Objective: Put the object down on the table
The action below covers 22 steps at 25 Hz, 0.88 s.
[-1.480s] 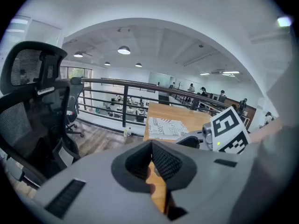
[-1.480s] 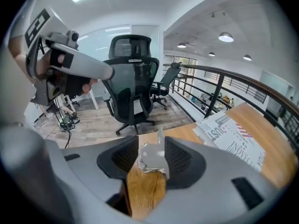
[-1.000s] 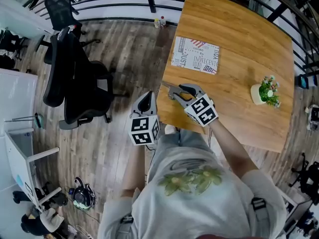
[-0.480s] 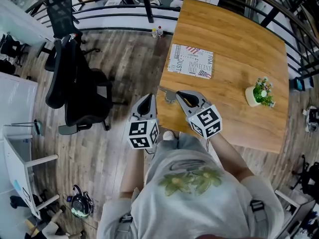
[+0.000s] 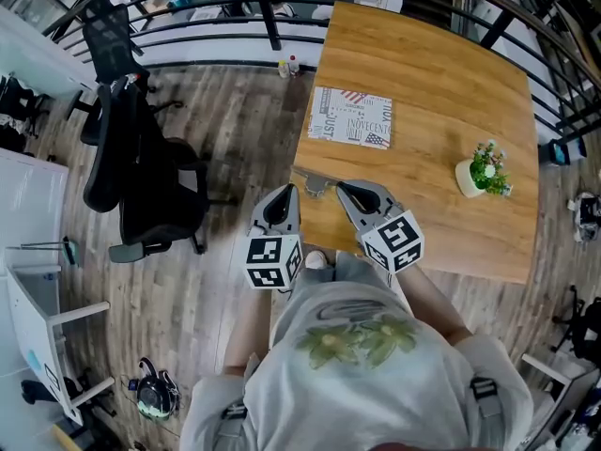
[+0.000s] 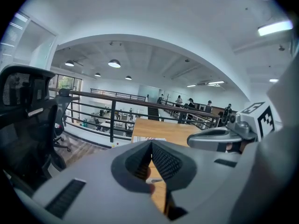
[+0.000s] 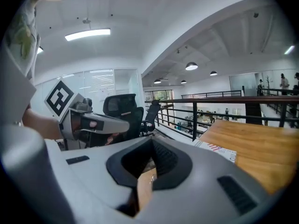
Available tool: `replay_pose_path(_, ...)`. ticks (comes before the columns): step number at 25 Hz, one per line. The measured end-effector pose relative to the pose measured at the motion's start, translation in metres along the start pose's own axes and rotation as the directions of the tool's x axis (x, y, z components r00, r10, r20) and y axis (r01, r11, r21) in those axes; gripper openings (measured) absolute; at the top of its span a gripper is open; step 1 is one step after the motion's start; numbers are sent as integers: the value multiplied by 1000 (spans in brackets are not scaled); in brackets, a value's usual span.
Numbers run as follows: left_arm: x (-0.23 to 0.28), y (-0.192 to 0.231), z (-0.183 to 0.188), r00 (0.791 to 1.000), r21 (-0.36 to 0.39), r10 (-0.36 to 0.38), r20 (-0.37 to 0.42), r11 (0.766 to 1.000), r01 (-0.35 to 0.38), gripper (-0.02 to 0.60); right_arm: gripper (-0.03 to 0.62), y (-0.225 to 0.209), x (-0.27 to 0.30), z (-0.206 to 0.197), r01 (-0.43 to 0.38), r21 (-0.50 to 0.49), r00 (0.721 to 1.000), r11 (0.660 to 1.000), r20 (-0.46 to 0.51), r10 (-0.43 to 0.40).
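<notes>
A small grey metal object (image 5: 315, 186) lies on the near left corner of the wooden table (image 5: 441, 83). It also shows as a sliver through the jaw gap in the left gripper view (image 6: 157, 181). My right gripper (image 5: 342, 188) hangs just right of the object and clear of it. Its jaws have just been closing and are now shut with nothing between them (image 7: 152, 142). My left gripper (image 5: 289, 192) hovers off the table's left edge, its jaws shut and empty (image 6: 151, 143).
A printed sheet (image 5: 349, 117) lies on the table's left part and a small potted plant (image 5: 477, 171) stands at the right. A black office chair (image 5: 141, 172) stands left on the wood floor. A dark railing (image 5: 235, 12) runs behind, with small bottles (image 5: 286, 66) by it.
The right gripper's jaws went from wide open around the small object to shut. It drew back toward me, leaving the object on the table. The left gripper rose a little.
</notes>
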<state>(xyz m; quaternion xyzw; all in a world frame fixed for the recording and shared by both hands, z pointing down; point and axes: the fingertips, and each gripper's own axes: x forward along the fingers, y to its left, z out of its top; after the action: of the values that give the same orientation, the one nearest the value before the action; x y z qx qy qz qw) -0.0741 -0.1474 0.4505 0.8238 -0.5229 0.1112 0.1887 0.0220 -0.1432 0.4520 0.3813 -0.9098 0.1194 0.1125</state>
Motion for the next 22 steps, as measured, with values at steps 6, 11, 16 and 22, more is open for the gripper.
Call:
replay_pose_path(6,0,-4,1,1000,-8,-8,0,1000,8,16,5,2,-2,-4,8,-7,999,1000,-32,-9)
replay_pose_path(11,-2,-6,-1,1000,-10,-4,0,1000,4,17,5,3,-3,-7,15,-26,999,1000,-46,-16)
replay_pose_path(16,-5,-4,-3,1000,-11,4,-3,1000,-4,17,5,5,-3,-6,16,-30,999,999,-49,-18)
replay_pose_path(22,-6,-5,-4,1000,-9,4,-1,1000,-4,16,5,5,-4,-8,19,-41,998,999,-51,-21)
